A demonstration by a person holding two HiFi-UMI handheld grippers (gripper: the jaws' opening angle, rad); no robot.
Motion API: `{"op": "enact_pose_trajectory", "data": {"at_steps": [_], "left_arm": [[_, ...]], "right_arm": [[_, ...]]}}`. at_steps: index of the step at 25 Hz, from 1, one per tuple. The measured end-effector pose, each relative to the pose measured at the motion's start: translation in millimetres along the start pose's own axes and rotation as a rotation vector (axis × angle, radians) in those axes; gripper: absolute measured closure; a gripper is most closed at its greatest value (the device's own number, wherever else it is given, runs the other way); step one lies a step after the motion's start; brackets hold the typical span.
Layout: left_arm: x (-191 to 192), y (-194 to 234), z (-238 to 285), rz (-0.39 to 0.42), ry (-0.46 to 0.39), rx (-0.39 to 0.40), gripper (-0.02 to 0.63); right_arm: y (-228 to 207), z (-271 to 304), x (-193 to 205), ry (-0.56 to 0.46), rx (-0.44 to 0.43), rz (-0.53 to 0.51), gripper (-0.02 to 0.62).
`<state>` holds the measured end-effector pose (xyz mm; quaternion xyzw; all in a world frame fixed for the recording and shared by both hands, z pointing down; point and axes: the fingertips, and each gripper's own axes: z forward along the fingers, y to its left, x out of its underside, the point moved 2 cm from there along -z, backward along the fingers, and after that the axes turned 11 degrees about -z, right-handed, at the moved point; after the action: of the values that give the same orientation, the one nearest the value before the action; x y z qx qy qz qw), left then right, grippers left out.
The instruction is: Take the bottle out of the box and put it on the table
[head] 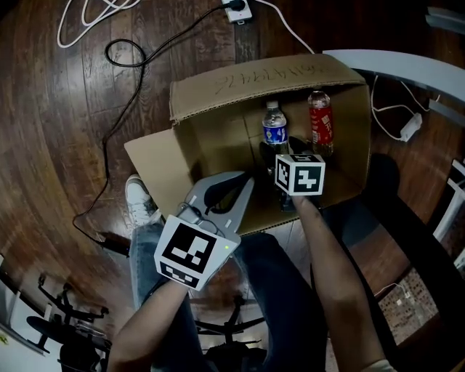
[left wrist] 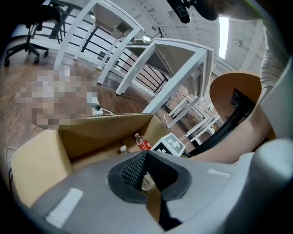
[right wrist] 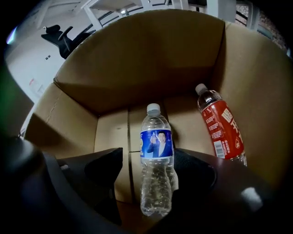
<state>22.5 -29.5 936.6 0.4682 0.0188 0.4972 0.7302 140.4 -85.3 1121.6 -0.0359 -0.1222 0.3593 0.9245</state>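
- Wooden floor (head: 58, 131) under everything, dark planks. A black cable (head: 125, 54) and a white cable (head: 80, 18) are looped on it beyond the box.
- The edge of a pale tabletop (head: 392, 64) shows just past the box's far right corner.
- Open cardboard box (head: 218, 91) sits on the floor with its flaps folded out and some scribble on the far flap. Both bottles are inside, so nothing's out yet.
- Left claw (head: 241, 183) hangs over the near edge of the box, angled down toward it. The jaws are pinched together at the tips with nothing in them.
- Right claw (right wrist: 150, 160) is pointing steeply down into the box. Its jaws are spread wide, one on each side of the water bottle. As far as I can see the pads aren't squeezing it, so no grip.
- Water bottle (right wrist: 156, 155) is clear with a blue label and white cap. It's on the box bottom, right between the right claw's jaws.
- Red-label bottle (right wrist: 222, 125) is just beside it, by the box's right wall and outside the jaws.
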Motion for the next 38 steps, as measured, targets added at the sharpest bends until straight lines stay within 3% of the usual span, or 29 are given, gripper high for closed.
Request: {"op": "enact_pose_trajectory", "data": {"at_steps": [6, 15, 20, 27, 34, 38], "left_arm": [[-9, 3, 12, -0.032, -0.056, 0.018, 0.609], [-23, 4, 16, -0.076, -0.107, 0.044, 0.609], [-20, 13, 16, -0.092, -0.115, 0.025, 0.609], [-18, 16, 14, -0.115, -0.118, 0.008, 0.609], [5, 7, -5, -0.151, -0.095, -0.015, 0.609], [-2, -6, -27, -0.17, -0.077, -0.027, 0.609]], "right_arm": [[-10, 22, -2, 0.046, 0.018, -0.015, 0.245], [-30, 44, -2, 0.143, 0.076, -0.123, 0.273], [-32, 48, -3, 0.153, 0.112, -0.098, 0.279], [-33, 39, -3, 0.112, 0.098, -0.078, 0.306], [-12, 4, -23, -0.034, 0.049, -0.009, 0.31], [-1, -28, -40, -0.096, 0.057, 0.024, 0.31]]}}
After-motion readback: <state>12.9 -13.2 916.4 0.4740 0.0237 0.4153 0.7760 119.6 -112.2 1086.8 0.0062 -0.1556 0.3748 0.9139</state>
